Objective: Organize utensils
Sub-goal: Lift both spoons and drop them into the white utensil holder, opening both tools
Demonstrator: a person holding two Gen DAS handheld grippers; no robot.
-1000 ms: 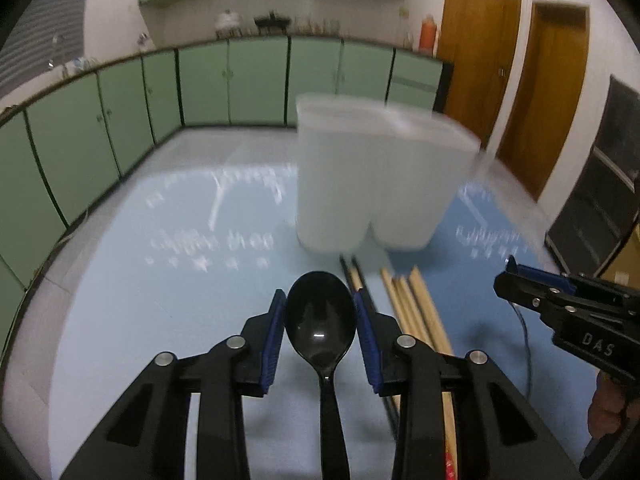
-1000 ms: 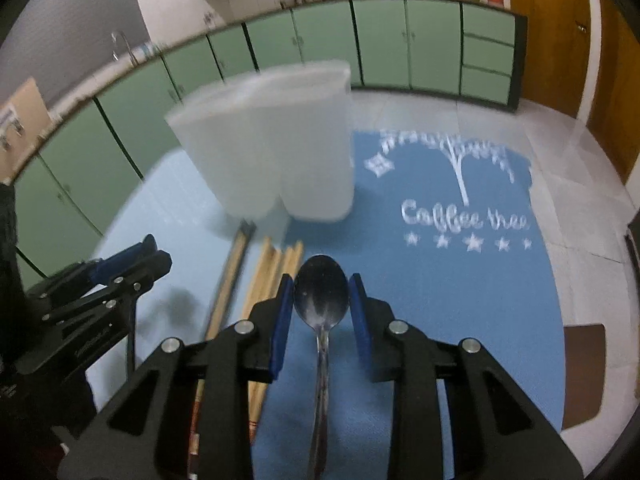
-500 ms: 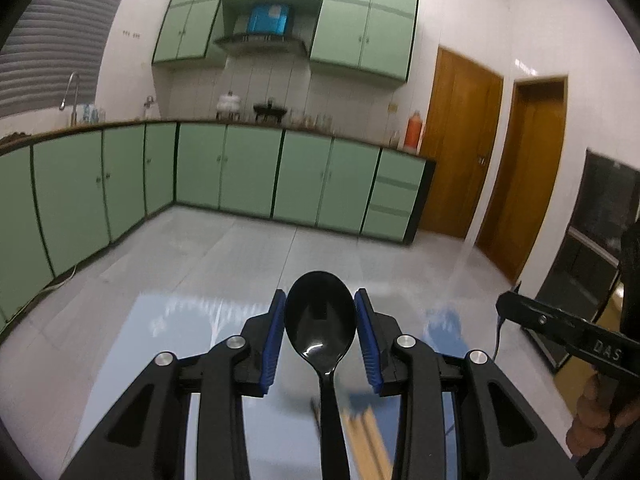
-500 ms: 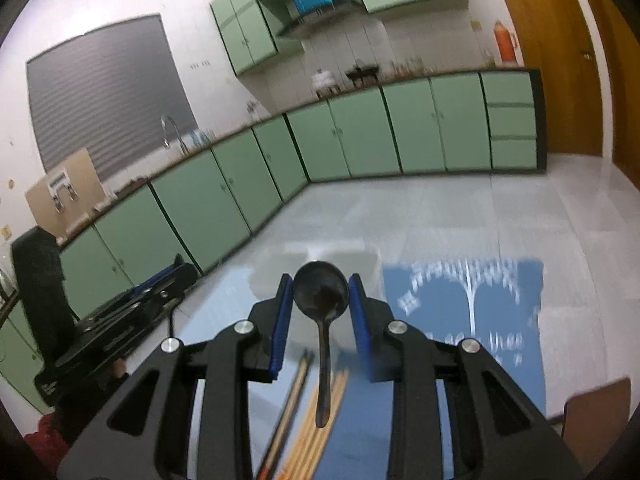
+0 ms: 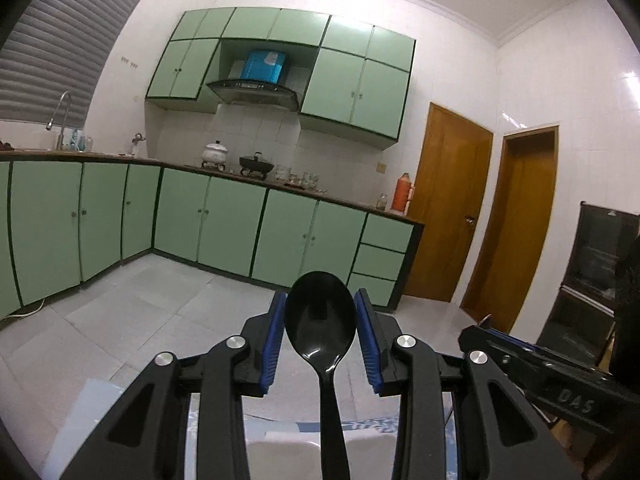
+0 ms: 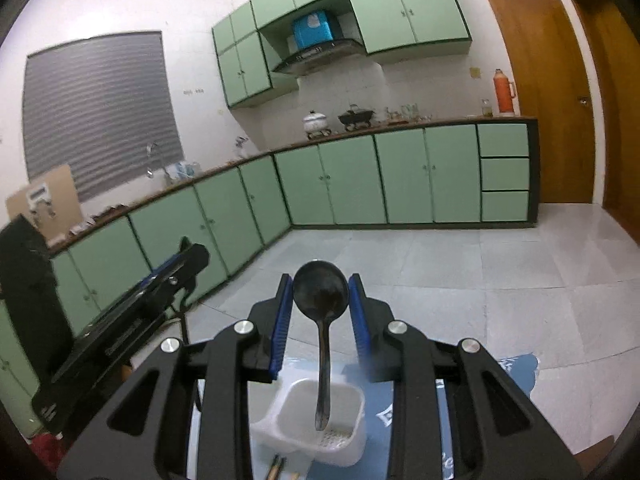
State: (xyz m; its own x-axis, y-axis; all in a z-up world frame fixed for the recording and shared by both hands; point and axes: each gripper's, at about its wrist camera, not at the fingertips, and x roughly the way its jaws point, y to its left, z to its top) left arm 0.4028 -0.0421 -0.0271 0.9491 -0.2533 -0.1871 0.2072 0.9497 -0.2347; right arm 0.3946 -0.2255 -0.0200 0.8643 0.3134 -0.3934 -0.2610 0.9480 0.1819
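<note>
My left gripper (image 5: 320, 296) is shut on the bowl of a black plastic spoon (image 5: 320, 320), whose handle hangs down over the white utensil holder (image 5: 280, 440) at the bottom edge. In the right wrist view my right gripper (image 6: 320, 280) is shut on the bowl of a metal spoon (image 6: 320, 292). Its handle tip hangs just above an open compartment of the holder (image 6: 344, 454), which has a perforated floor. Each gripper shows in the other's view: the right gripper (image 5: 488, 336) beside the left, the left gripper (image 6: 188, 256) at the left.
Wooden chopsticks (image 6: 276, 468) lie on the table in front of the holder. A blue printed mat (image 6: 516, 368) covers the table to the right. A person's dark sleeve (image 5: 628, 300) is at the edge. Green kitchen cabinets (image 5: 224, 224) stand far behind.
Both grippers have risen and tipped upward with their spoons still gripped. The holder and table slid from mid-view to the bottom edge, and the kitchen wall now fills the views.
</note>
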